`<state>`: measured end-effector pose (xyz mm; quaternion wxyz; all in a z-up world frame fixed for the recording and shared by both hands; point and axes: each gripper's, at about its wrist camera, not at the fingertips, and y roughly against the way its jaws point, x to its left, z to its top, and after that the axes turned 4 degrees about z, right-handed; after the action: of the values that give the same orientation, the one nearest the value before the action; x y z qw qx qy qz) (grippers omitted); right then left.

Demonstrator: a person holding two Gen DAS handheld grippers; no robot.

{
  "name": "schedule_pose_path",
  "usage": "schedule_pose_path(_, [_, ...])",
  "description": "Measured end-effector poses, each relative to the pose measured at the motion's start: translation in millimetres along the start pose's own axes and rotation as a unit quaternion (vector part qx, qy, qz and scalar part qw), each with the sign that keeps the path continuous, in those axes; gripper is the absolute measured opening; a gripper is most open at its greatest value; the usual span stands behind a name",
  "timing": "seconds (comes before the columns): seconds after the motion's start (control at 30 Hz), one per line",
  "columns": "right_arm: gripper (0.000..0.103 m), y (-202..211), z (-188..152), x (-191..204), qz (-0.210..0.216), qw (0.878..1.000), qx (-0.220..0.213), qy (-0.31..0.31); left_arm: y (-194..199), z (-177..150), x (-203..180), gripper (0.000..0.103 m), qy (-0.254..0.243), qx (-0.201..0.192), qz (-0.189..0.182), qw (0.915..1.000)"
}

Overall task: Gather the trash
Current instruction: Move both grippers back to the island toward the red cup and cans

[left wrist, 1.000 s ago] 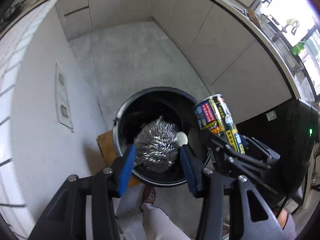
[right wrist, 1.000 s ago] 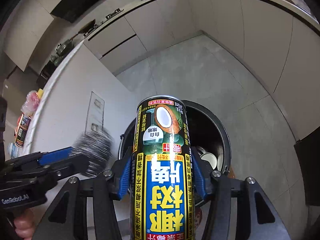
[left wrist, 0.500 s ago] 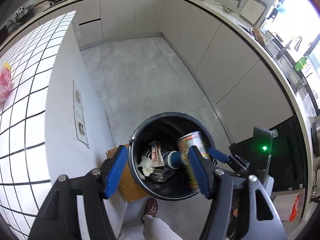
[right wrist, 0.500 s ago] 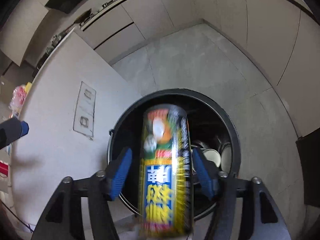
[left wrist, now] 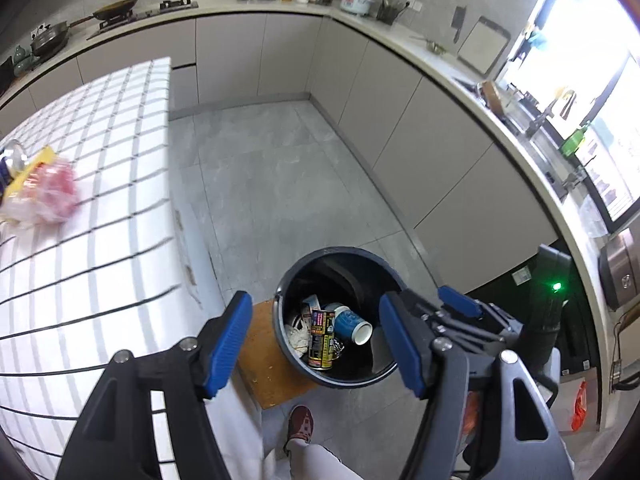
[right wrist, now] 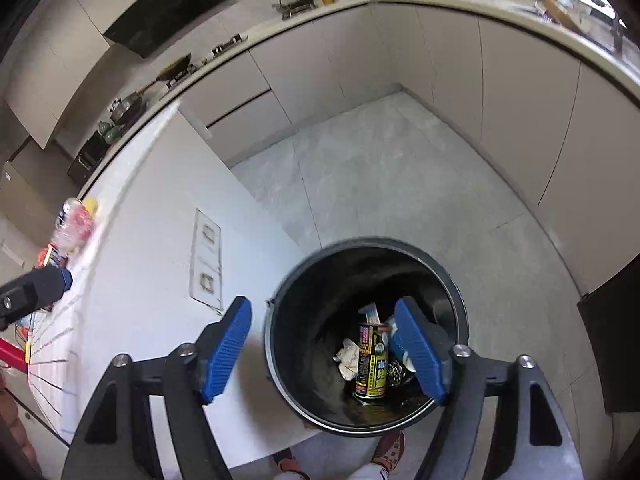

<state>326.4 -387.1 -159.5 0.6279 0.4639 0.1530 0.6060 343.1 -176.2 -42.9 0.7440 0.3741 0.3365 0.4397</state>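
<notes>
Trash lies inside the black bin (left wrist: 289, 350) on the floor: the coconut-drink can (left wrist: 321, 339) stands on end near the bin's middle, a blue paper cup (left wrist: 351, 322) just beside it, crumpled paper (right wrist: 347, 356) on its other side. Above the bin, the left gripper (left wrist: 316, 348) and right gripper (right wrist: 328, 350) have just been opening; both jaws are apart with nothing between them.

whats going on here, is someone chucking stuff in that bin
Yes. A person is clearing trash with a claw in each hand. The left claw and right claw have just been opening and now hang empty above the black bin. The drink can lies inside with a blue paper cup and crumpled paper. More rubbish, including a pink plastic bag, waits on the tiled counter.
</notes>
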Motion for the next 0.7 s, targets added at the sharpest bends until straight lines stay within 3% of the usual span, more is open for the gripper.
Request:
schedule_pose_path(0.27, [0.082,34,4,100,0.018,0.998,-0.047,0.03,53,-14,84,0.074,0.021,-0.033,0.025,0.9989])
schedule_pose_path(0.5, [0.082,18,-11,201,0.051,0.995,-0.042,0.072,93,-36,187,0.074,0.07,-0.049,0.066,0.9942])
schedule_pose_path(0.7, [0.083,0,-26,278,0.069,0.992,-0.04,0.098,121,-61,282,0.074,0.111,-0.064,0.121,0.9843])
